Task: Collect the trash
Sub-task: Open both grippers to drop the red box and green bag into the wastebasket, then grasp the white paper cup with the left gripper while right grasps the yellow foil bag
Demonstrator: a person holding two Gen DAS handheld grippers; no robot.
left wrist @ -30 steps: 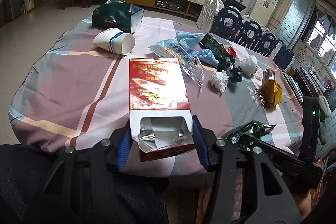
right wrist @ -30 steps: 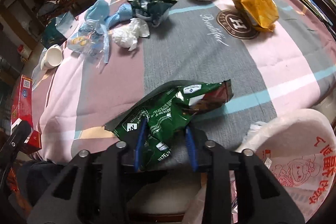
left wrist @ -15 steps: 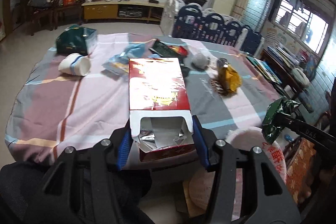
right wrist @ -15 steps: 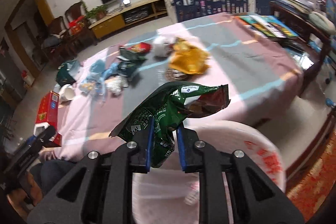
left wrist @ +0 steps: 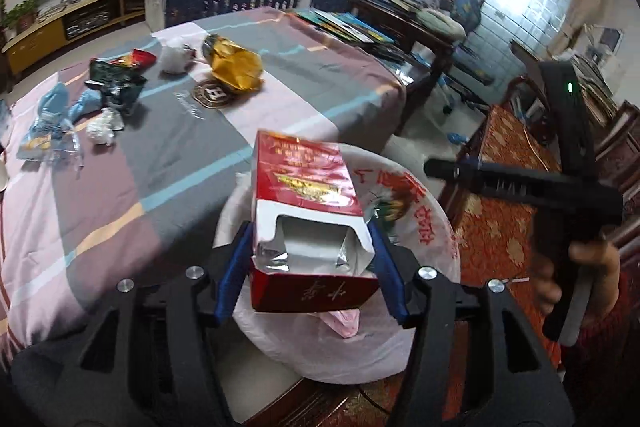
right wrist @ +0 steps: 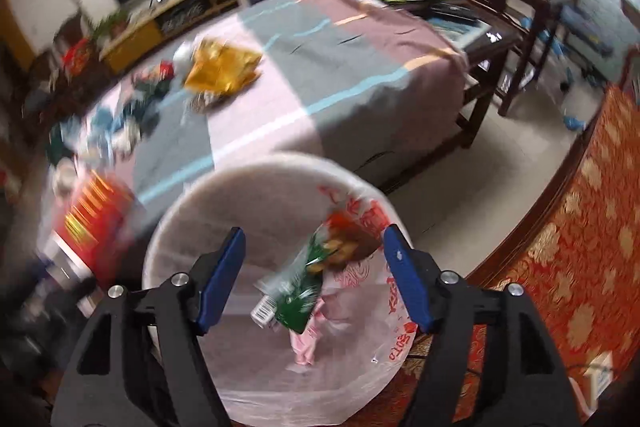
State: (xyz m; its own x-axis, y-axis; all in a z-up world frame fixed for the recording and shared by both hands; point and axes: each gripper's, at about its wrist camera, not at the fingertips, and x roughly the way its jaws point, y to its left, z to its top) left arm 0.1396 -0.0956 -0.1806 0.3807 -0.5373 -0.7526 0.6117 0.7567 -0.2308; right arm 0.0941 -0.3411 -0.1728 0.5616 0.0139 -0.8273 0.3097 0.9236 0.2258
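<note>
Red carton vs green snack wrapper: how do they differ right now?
The red carton is clamped between the left gripper pads; the green snack wrapper is free between the right gripper open jaws. The carton is a rigid box with its torn end open; the wrapper is a crumpled foil bag. Both are over the white bin bag.

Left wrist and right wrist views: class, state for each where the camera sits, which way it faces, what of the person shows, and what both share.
Left wrist: behind the left gripper, facing forward and down over the white bin bag toward the table; jaws clamp the red carton; the person's right hand shows.
Right wrist: behind the right gripper, looking down into the bag; jaws apart, green wrapper inside it.
Shared: bag, carton, table, gold wrapper.
</note>
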